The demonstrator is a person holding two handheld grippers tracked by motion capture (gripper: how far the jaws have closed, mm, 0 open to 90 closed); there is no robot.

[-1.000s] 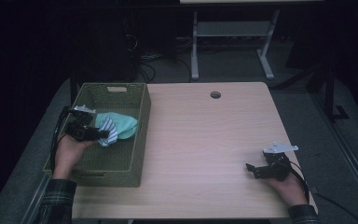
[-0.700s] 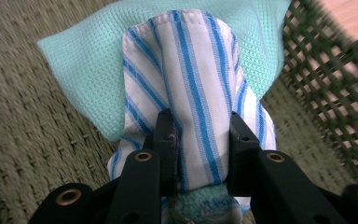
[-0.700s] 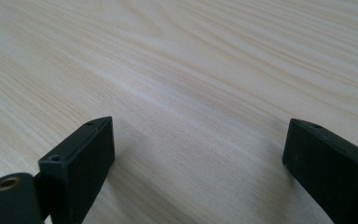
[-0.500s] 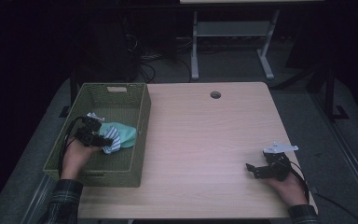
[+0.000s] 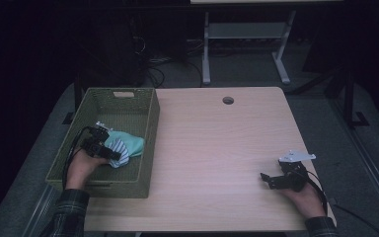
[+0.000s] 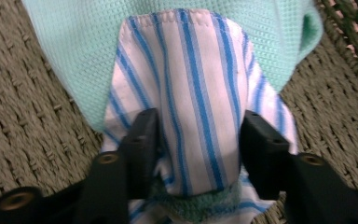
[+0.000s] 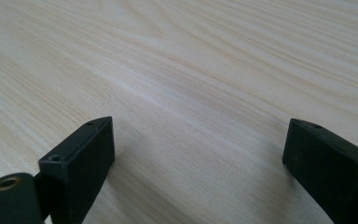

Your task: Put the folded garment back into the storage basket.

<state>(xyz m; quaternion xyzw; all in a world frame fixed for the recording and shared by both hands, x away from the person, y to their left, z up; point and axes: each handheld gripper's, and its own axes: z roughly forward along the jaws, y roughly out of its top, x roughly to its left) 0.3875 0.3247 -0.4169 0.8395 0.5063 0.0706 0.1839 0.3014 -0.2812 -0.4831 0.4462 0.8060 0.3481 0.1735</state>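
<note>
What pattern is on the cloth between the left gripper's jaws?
White with blue stripes, the striped cloth lies on a mint green cloth; clearest in the left gripper view.

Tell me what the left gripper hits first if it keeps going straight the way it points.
The striped cloth: it already sits between the left gripper jaws, which have just been opening. Behind it lie the mint cloth and, probably, the basket wall.

dim overhead light, dark surroundings; close views slightly soft.

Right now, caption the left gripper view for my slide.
Left gripper opening around a blue-striped white cloth lying on a mint-green knit cloth in the woven olive basket.
</note>
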